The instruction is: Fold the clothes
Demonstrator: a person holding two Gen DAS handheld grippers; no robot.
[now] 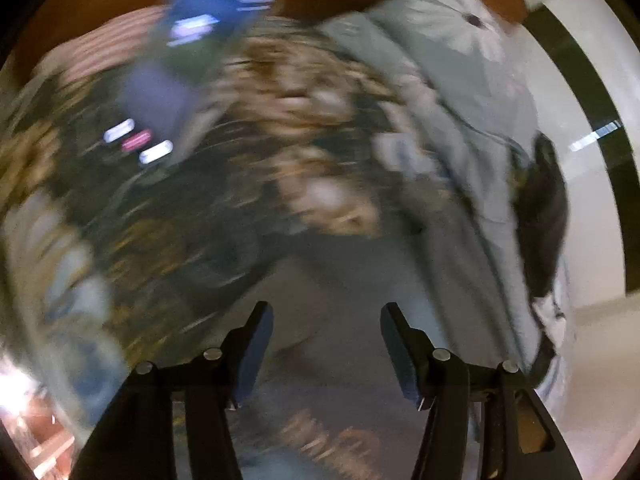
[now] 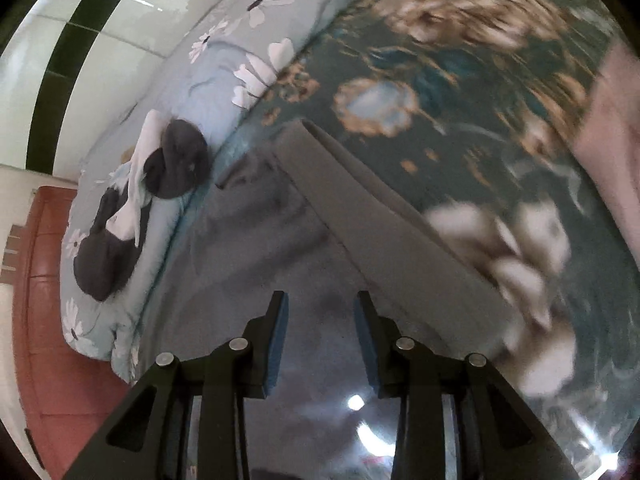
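no text, labels or numbers legible

Left wrist view: floral bedspread [image 1: 280, 128] motion-blurred; blue object [image 1: 212, 12] at top unidentifiable.

Both tongs tilt downward: left tongs [image 1: 326, 344] spread apart, seemingly empty; right tongs [image 2: 321, 336] narrower, empty.

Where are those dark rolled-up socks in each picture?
Left wrist view: the dark socks sit at the right edge, on the pale blue flowered quilt.
Right wrist view: the dark socks lie at the left, on the same quilt, with a white cloth among them.
Shared landmark: the pale blue flowered quilt beside the dark green flowered bedspread.
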